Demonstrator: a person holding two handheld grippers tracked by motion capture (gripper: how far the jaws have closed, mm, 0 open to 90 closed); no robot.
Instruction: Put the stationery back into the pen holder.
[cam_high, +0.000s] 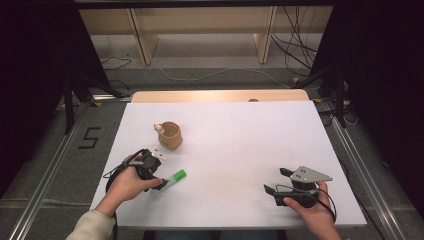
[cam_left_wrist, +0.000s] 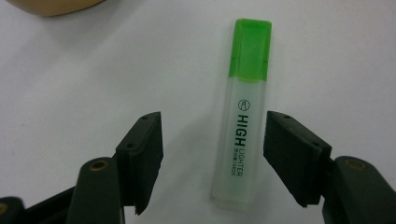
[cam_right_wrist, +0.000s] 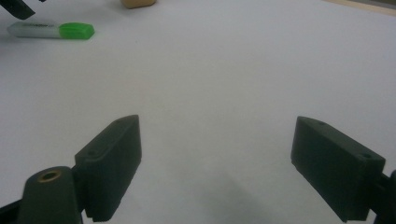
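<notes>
A highlighter (cam_high: 175, 177) with a green cap and a clear body lies flat on the white table (cam_high: 240, 145) at the front left. My left gripper (cam_high: 161, 184) is right at its clear end. In the left gripper view the jaws of the left gripper (cam_left_wrist: 215, 115) stand apart on either side of the highlighter (cam_left_wrist: 243, 116), with a plain gap on the left side and no squeeze. My right gripper (cam_high: 276, 180) rests at the front right, open, and in its own view the right gripper (cam_right_wrist: 217, 122) has only bare table between its jaws. The highlighter (cam_right_wrist: 51, 30) lies far off at the top left of that view.
A small wooden cup (cam_high: 170, 135) stands upright behind the highlighter, left of the table's middle, with a few tiny white bits beside it. Shelving and cables lie on the floor beyond the far edge.
</notes>
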